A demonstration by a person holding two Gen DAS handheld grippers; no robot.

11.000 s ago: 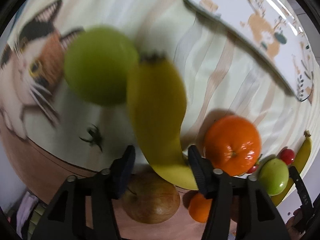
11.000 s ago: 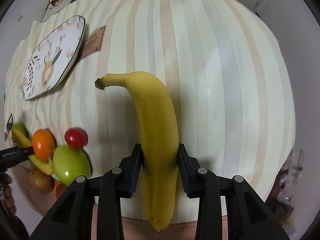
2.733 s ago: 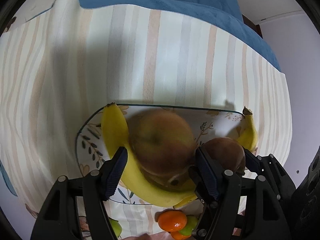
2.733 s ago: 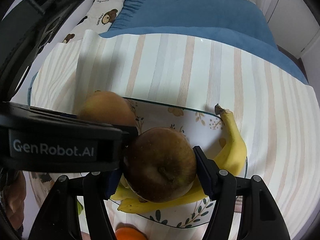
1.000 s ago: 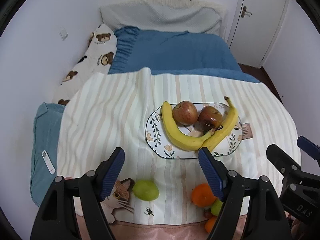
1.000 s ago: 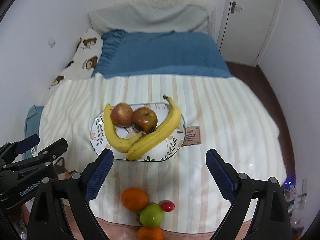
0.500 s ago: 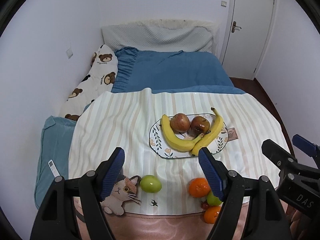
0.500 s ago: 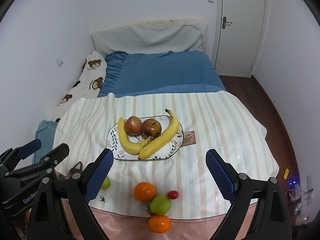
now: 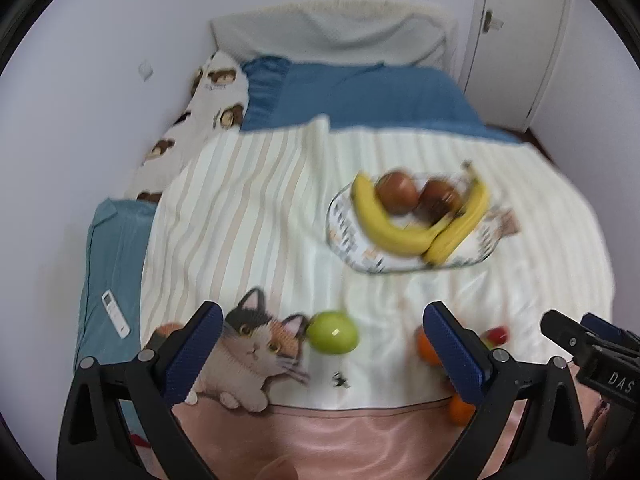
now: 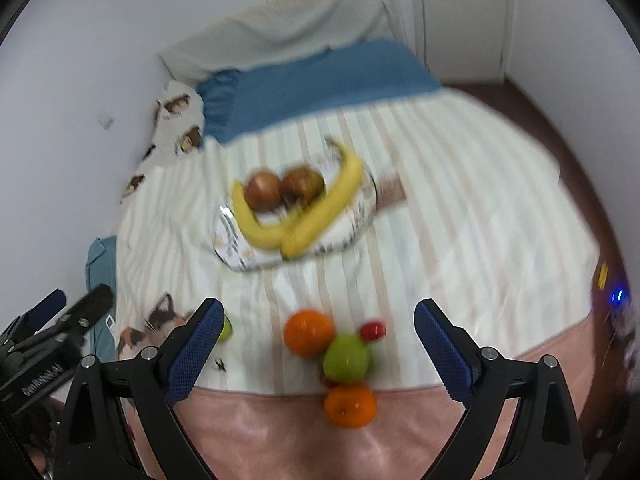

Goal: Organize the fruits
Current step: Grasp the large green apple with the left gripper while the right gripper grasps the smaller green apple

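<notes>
A patterned plate (image 9: 348, 236) (image 10: 228, 240) on the striped cloth holds two bananas (image 9: 380, 220) (image 10: 320, 212) and two brown apples (image 9: 398, 194) (image 10: 262, 192). A green apple (image 9: 332, 332) lies near the cat print, between the tips of my open, empty left gripper (image 9: 322, 344). My right gripper (image 10: 316, 340) is open and empty above a cluster at the cloth's front edge: an orange (image 10: 308, 332), a green apple (image 10: 346, 356), a red cherry tomato (image 10: 374, 330) and a second orange (image 10: 350, 404).
A cat picture (image 9: 252, 352) is printed on the cloth's front left corner. A white remote (image 9: 115, 313) lies on a teal cushion at the left. Blue bedding and pillows lie behind. A door (image 9: 516, 40) stands at the back right.
Both grippers have come down and closer to the fruit at the front edge; both views are blurred by the motion. The fruit on the plate has not moved.
</notes>
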